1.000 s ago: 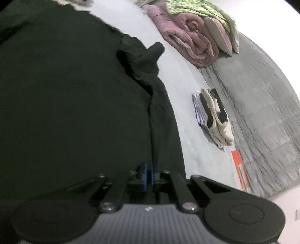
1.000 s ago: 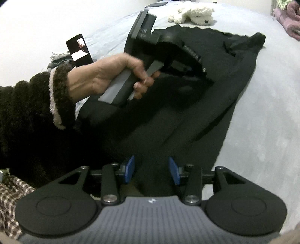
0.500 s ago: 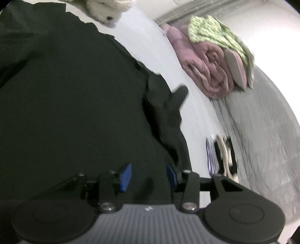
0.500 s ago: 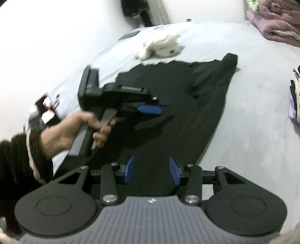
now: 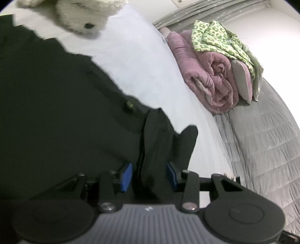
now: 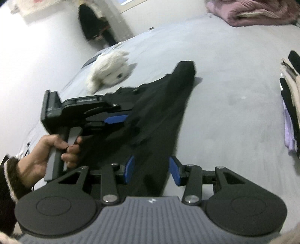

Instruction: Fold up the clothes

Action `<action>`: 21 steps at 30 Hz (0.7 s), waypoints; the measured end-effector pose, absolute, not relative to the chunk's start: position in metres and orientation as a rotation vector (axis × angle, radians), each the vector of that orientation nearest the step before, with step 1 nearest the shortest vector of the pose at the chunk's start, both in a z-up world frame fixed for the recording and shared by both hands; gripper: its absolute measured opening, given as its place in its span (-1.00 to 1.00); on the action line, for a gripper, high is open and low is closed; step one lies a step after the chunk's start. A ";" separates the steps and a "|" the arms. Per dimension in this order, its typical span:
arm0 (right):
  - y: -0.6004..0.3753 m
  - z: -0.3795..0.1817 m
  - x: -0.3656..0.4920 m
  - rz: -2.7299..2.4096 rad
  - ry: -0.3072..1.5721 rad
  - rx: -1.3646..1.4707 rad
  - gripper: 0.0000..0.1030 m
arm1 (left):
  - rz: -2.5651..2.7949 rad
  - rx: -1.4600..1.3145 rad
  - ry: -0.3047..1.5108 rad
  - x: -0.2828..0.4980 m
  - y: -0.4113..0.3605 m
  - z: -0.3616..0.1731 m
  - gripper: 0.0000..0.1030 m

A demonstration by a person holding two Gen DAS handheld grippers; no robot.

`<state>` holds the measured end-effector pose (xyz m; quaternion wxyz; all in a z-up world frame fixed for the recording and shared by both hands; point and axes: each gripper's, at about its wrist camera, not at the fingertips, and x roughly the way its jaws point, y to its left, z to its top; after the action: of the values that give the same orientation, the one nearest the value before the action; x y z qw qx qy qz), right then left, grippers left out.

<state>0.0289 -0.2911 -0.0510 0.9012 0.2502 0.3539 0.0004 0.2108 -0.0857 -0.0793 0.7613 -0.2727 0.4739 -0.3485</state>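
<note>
In the left wrist view, the left tongs (image 5: pixel 149 175) now stand part open over the black garment (image 5: pixel 56 112) with no cloth pinched between the blue pads; a second ago they were shut. The view has slid up the garment toward the white plush toy (image 5: pixel 80 16) and the pink quilt (image 5: pixel 206 78), so a fold looks just released. In the right wrist view, the right tongs (image 6: pixel 151 169) sit part open as before, gripping nothing, with the garment's narrow end lying under them on the bed (image 6: pixel 225 84). The left hand (image 6: pixel 46 152) carries its tool above the cloth. Next grasp likely near the top edge; the folded stack (image 6: pixel 289 105) waits well apart.
</note>
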 end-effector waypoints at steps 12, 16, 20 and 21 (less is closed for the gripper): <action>-0.349 -0.084 0.079 -0.114 0.616 0.723 -0.11 | -0.735 -0.648 0.976 0.234 -0.116 -0.087 -0.97; -0.359 -0.085 0.096 -0.145 0.593 0.747 -0.11 | -0.722 -0.675 0.883 0.219 -0.102 -0.078 -0.97; -0.361 -0.084 0.110 -0.171 0.584 0.743 -0.11 | -0.692 -0.633 0.802 0.204 -0.088 -0.064 -0.97; -0.362 -0.083 0.113 -0.177 0.582 0.741 -0.11 | -0.681 -0.613 0.782 0.200 -0.085 -0.061 -0.97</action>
<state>0.1128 -0.3615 -0.0835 0.8873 0.3565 0.2798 -0.0851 0.2003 -0.0850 -0.0612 0.8238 -0.2885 0.3679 -0.3205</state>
